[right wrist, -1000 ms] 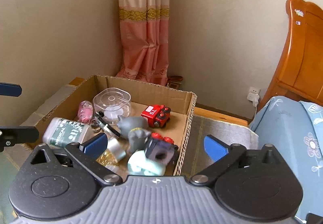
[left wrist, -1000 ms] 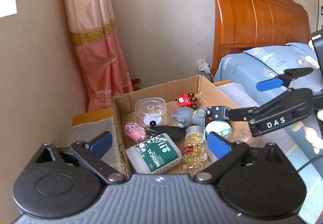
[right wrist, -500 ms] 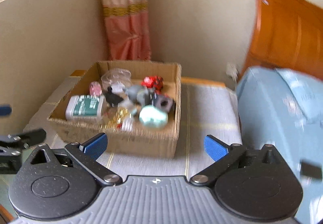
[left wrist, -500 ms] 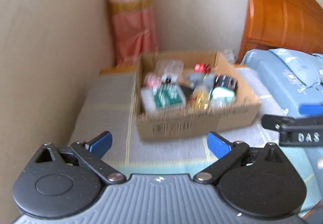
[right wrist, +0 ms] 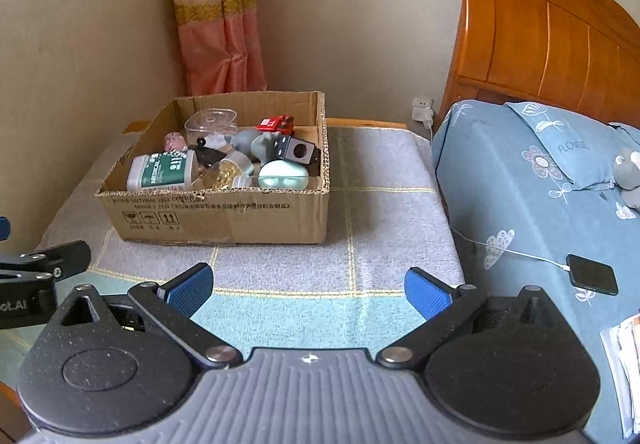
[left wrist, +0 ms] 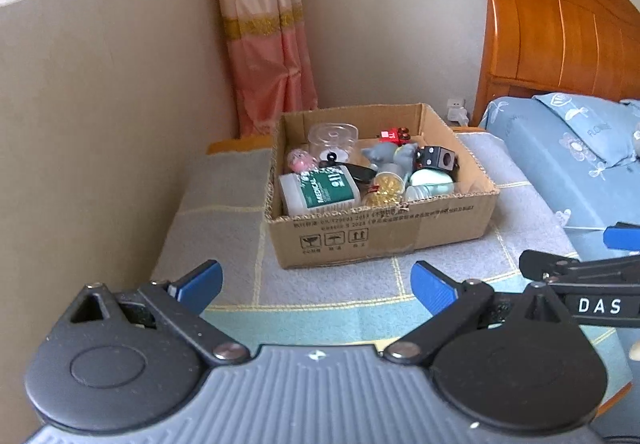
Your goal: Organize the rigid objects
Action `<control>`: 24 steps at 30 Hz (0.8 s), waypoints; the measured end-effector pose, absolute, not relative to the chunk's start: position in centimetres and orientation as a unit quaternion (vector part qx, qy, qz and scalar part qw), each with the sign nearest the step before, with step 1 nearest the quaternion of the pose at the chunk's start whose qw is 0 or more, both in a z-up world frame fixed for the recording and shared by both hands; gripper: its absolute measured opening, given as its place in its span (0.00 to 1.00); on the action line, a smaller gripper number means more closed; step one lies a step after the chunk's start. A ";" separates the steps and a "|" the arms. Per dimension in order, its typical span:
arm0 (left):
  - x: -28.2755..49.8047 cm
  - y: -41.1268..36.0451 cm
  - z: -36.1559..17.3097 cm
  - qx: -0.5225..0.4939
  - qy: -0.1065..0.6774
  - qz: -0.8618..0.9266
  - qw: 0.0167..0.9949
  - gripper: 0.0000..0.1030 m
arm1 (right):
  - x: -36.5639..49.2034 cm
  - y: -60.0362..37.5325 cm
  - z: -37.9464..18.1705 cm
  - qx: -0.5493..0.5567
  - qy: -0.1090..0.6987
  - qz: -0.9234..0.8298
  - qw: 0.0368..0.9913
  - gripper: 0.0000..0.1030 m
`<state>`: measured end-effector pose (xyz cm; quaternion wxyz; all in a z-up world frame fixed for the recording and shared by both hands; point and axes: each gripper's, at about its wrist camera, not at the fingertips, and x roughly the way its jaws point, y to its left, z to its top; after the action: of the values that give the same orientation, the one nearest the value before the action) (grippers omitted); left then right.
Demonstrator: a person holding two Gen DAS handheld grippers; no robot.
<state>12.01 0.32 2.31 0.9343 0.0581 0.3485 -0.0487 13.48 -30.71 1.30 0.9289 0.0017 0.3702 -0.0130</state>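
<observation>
An open cardboard box [left wrist: 380,240] [right wrist: 224,218] stands on a grey checked rug. It holds several small items: a green and white medical bottle [left wrist: 320,190] [right wrist: 162,172], a clear round container [left wrist: 332,136], a red toy car [left wrist: 394,134] [right wrist: 276,123], a black die-like cube [left wrist: 434,158] [right wrist: 296,152], a mint oval case [right wrist: 283,175] and a jar of yellow beads [left wrist: 384,184]. My left gripper [left wrist: 316,286] is open and empty, well back from the box. My right gripper [right wrist: 308,290] is also open and empty, short of the box.
A bed with a blue flowered cover [right wrist: 532,180] and wooden headboard [left wrist: 560,36] lies to the right. A black phone on a white cable [right wrist: 592,274] rests on the bed. A pink curtain [left wrist: 264,44] and walls close the back and left. Bare rug [right wrist: 304,268] lies before the box.
Both grippers have pulled back from over the box to a spot in front of it. The black cube that hung at the right fingertips now lies in the box.
</observation>
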 end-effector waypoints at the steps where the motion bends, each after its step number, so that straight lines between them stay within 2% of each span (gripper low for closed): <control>1: 12.0 0.2 2.4 0.062 0.348 -0.047 0.934 0.97 | 13.4 -30.7 1.4 0.003 0.368 -0.011 0.930 1.00; 24: 11.6 0.2 3.0 0.062 0.341 -0.052 0.937 0.97 | 13.1 -30.2 1.9 -0.002 0.360 -0.010 0.933 1.00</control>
<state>11.64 0.18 2.96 0.9367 0.0621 0.3406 -0.0520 13.13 -30.17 1.94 0.9329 -0.0016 0.3599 -0.0101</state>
